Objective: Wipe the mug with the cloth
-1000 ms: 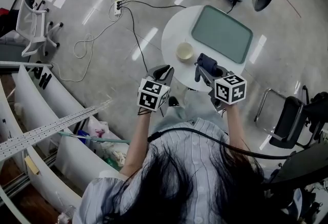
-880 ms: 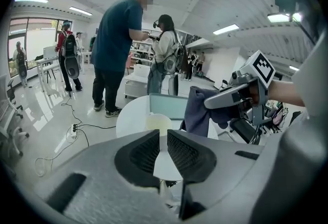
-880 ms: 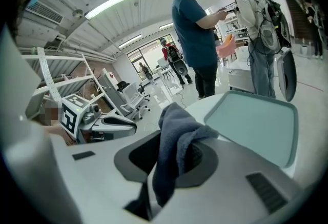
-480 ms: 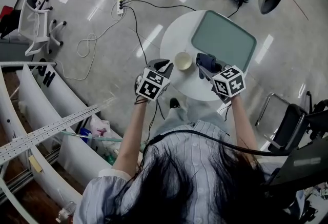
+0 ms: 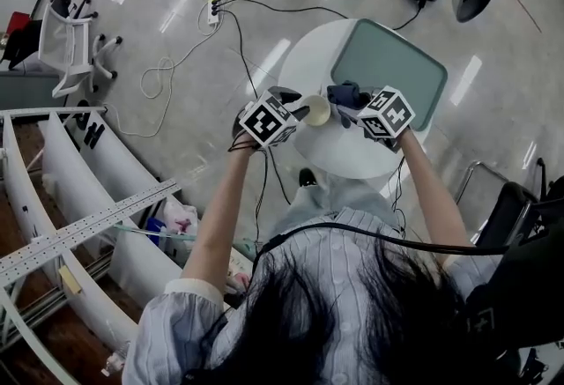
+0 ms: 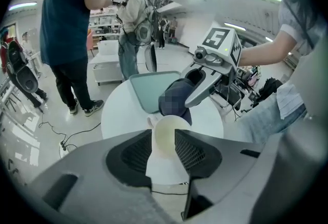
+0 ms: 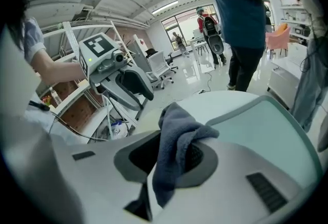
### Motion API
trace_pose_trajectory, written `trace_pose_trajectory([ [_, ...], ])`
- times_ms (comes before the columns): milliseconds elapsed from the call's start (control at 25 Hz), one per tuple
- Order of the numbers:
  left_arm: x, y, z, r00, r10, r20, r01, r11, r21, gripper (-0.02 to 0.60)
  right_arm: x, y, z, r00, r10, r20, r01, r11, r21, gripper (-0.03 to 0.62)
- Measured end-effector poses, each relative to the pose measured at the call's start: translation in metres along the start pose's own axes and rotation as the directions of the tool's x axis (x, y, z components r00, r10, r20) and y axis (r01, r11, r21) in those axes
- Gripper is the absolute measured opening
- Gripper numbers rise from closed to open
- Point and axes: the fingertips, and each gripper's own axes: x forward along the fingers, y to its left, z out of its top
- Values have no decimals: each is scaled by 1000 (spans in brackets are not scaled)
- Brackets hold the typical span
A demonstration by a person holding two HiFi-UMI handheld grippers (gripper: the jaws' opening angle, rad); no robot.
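Observation:
A cream mug (image 5: pixel 315 109) stands on the round white table (image 5: pixel 339 154). My left gripper (image 5: pixel 298 107) has its jaws on either side of the mug (image 6: pixel 169 133), and the pads (image 6: pixel 192 151) press against the mug's walls. My right gripper (image 5: pixel 354 108) is shut on a dark blue cloth (image 5: pixel 345 94), bunched just to the right of the mug. In the right gripper view the cloth (image 7: pixel 179 120) hangs out of the jaws, which hide the mug. In the left gripper view the cloth (image 6: pixel 174 100) sits right behind the mug's rim.
A teal tray (image 5: pixel 392 66) lies on the far half of the table. People stand beyond the table (image 6: pixel 77 33). Cables and a power strip (image 5: pixel 213 11) lie on the floor. White shelving (image 5: pixel 53 198) runs along the left, and a chair (image 5: pixel 502 207) stands at the right.
Both grippers have moved forward over the table. The left jaws have come around the mug, and the right gripper has carried the cloth up beside it.

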Motion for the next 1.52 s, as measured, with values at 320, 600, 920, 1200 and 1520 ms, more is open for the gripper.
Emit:
trace_pose_trajectory([
  [320, 27, 13, 1, 989, -53, -137, 57, 998, 26, 133, 21, -4, 5, 987, 148, -58, -152, 987, -56, 80],
  [600, 35, 13, -7, 965, -86, -249, 107, 992, 73, 133, 30, -6, 6, 964, 257, -66, -260, 965, -36, 80],
  [920, 54, 17, -14, 976, -65, -206, 72, 997, 26, 56, 30, 0, 3, 954, 298, -32, -299, 954, -12, 80],
  [1200, 54, 20, -17, 981, 2, -194, -11, 999, -46, 51, 25, 4, -6, 958, 286, 16, -287, 958, 27, 80],
  [1520, 52, 23, -14, 984, 70, -165, -95, 984, -152, 49, 15, 7, -19, 968, 228, 109, -240, 964, 117, 80],
])
